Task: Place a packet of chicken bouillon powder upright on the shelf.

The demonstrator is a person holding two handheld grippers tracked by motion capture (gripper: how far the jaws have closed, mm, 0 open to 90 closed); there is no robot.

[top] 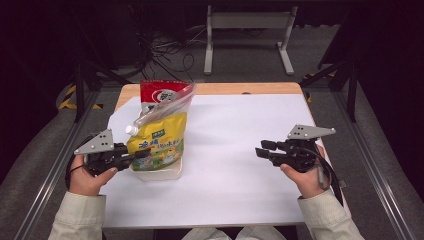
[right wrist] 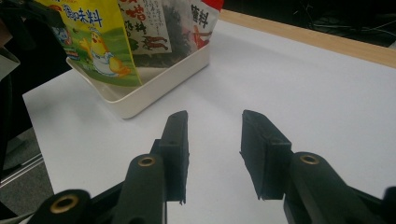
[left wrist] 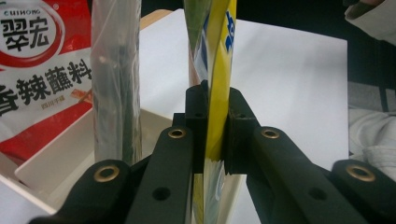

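Surface (top: 240, 165): white sheet over a wooden top; a bare wood strip shows along the 12 o'clock edge (top: 240, 89). One item rests directly on it: a shallow white tray (top: 157, 174), at about 9 o'clock from the sheet's centre, near the left edge. Pouches stand upright in the tray and do not touch the sheet. In the right gripper view the tray's (right wrist: 154, 84) corner rim sits flat on the white sheet (right wrist: 289, 79).

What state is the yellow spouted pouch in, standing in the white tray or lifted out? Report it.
Standing in the white rectangular plastic tray: the yellow spouted pouch rests inside, leaning, left tongs shut on its edge.
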